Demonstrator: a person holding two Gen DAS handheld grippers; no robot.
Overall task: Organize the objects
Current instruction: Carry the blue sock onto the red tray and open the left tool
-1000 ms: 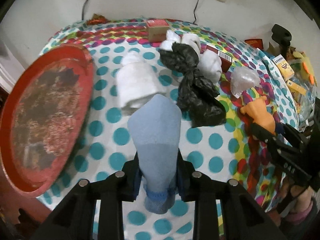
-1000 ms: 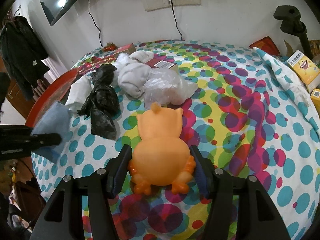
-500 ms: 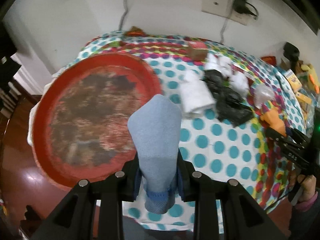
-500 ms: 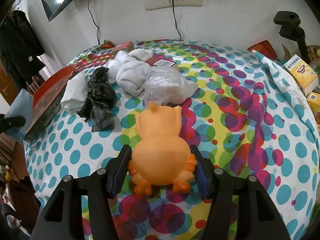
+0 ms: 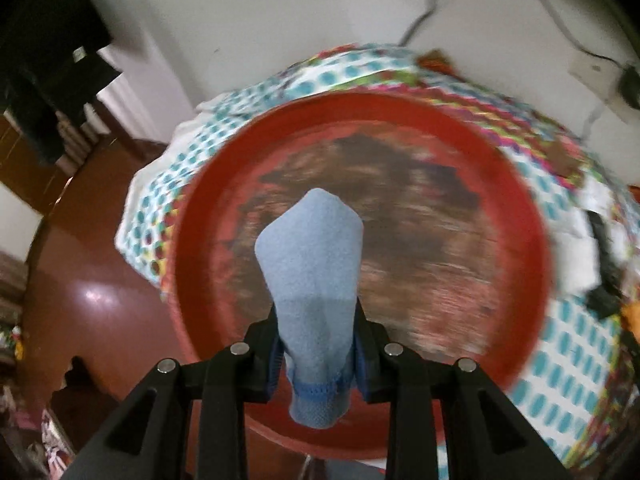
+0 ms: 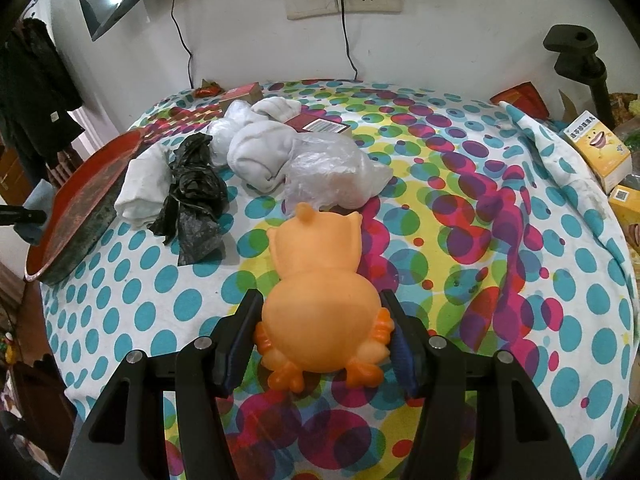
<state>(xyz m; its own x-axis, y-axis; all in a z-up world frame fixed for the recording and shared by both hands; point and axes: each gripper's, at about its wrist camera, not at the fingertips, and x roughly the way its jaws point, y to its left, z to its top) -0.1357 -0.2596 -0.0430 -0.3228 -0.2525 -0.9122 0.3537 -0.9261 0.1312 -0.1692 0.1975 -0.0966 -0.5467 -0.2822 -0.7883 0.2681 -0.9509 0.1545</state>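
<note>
Right hand-held gripper [image 6: 322,340]: clamped on orange toy owl [image 6: 320,296] | desk [image 6: 520,280]: black bag [image 6: 192,196], white socks [image 6: 256,148], clear bag [image 6: 332,172] | left edge: red tray [image 6: 80,196]

A round table [image 6: 460,264] is wearing a cloth [image 6: 120,308] dotted in teal, purple and yellow. A red tray [image 6: 68,208] is lying at its left edge, overhanging slightly. Beside the tray a white cloth roll [image 6: 138,188] is resting against a black bag [image 6: 192,196]. Behind these, white socks [image 6: 256,148] are lying against a clear bag [image 6: 336,172], with a red box [image 6: 320,125] tucked under them. Another box [image 6: 244,94] and a wrapper [image 6: 206,89] are sitting at the far edge. Yellow cartons [image 6: 598,150] are crowding the right edge.
</note>
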